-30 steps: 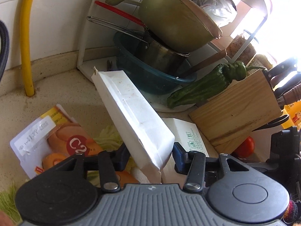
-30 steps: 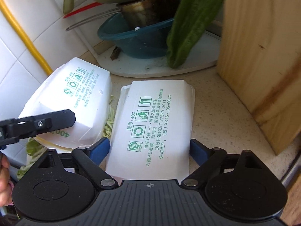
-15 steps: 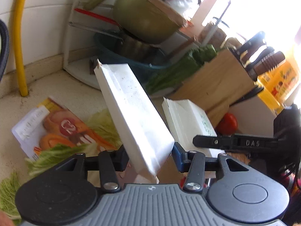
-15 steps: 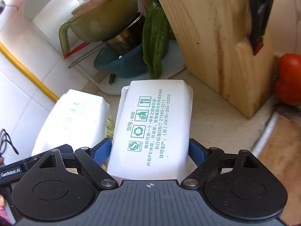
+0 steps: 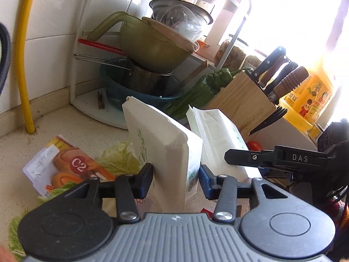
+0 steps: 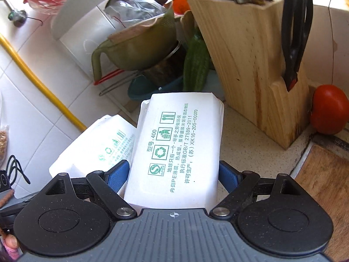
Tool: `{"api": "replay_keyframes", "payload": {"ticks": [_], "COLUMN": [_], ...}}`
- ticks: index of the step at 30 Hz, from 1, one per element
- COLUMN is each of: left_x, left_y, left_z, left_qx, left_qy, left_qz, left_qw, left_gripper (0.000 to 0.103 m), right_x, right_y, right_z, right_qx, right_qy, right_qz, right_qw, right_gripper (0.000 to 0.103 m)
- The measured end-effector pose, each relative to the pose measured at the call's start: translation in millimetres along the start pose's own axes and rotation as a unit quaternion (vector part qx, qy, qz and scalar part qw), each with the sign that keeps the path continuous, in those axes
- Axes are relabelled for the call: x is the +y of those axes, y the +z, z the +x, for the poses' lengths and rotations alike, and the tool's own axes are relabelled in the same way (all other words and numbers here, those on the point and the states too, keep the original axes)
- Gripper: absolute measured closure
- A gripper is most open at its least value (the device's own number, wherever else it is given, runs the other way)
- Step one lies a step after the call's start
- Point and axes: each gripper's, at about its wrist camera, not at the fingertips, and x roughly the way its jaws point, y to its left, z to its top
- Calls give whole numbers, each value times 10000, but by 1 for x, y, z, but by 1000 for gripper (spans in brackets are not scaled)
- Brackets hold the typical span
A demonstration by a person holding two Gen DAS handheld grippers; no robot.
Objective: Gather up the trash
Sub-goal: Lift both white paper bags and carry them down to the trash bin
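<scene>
Each gripper pinches a white lunch box lengthwise ahead — left gripper (image 5: 175,178) on-edge box (image 5: 162,144), right gripper (image 6: 174,174) flat box (image 6: 181,146) — side by side.

Both takeout boxes (image 6: 176,152) (image 5: 161,144) look like matt white foam with green print. The knife block (image 6: 246,65) at 1 o'clock is pale raw wood, grain showing. Countertop (image 6: 250,131) is speckled stone, fairly smooth. Pot (image 5: 144,78) is shiny steel, the green colander (image 5: 150,45) dull plastic. Glossy wall tiles (image 5: 50,50) too.
</scene>
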Motion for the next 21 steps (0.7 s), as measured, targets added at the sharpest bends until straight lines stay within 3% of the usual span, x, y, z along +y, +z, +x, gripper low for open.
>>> {"api": "replay_keyframes", "payload": {"ticks": [10,21], "left_x": [16,45], "left_y": [-8,-13], "left_z": [-38,-106], "left_qx": [-242,-875], "left_qy": [-52,89], "left_qz": [-108,-329], "left_qw": [9996,9956], "left_gripper": [62,63], "right_x": [32,87], "right_y": [-12,-22], "right_z": [-11,-22], "right_qx": [-12,-67], "right_qy": [242,495], "right_qz": [2,-235], "right_qw": [9997,9985], "right_gripper": [13,13]}}
